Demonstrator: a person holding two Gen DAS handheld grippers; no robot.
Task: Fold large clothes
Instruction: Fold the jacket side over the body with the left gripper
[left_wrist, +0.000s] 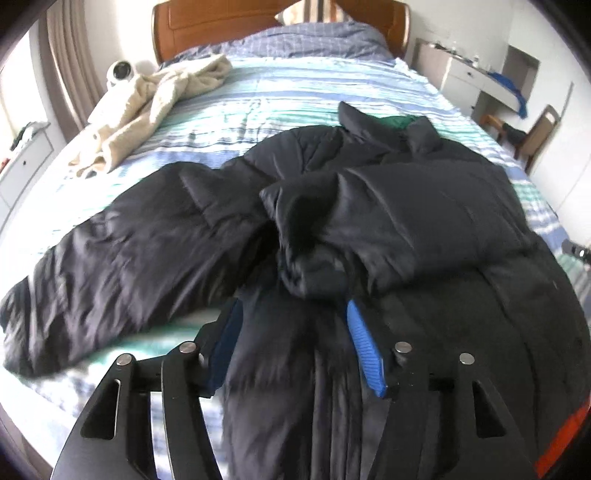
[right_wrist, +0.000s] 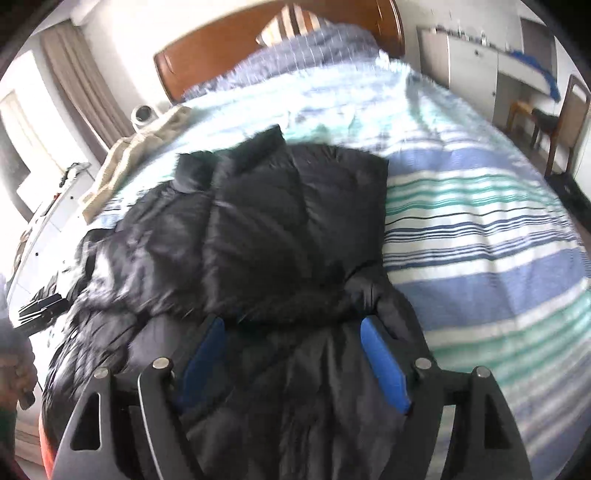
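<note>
Lay spread over the striped bed (left_wrist: 295, 88), filling the centre and lower half of both views: a black puffer jacket (left_wrist: 406, 206). Judged partly folded. In the left wrist view, one sleeve (left_wrist: 332, 229) already brought across the chest, its cuff resting at frame centre; the other sleeve (left_wrist: 110, 251) still stretched out toward the lower left, unfolded. In the right wrist view, seen as a neat squared panel (right_wrist: 295, 221) at the centre, with the collar (right_wrist: 229, 158) toward the upper left. Still left, by this reading: the outstretched sleeve, then doubling the body over.

Left hand-held gripper (left_wrist: 291, 350), at the bottom of its view: blue pads set apart, hovering over dark jacket fabric, pinching nothing. Right hand-held gripper (right_wrist: 291, 358), bottom centre of its view: likewise spread wide above the jacket's lower part, nothing clamped between the pads.

Beige garment (left_wrist: 155, 103) lay crumpled at the upper left, untouched, probably next.
</note>
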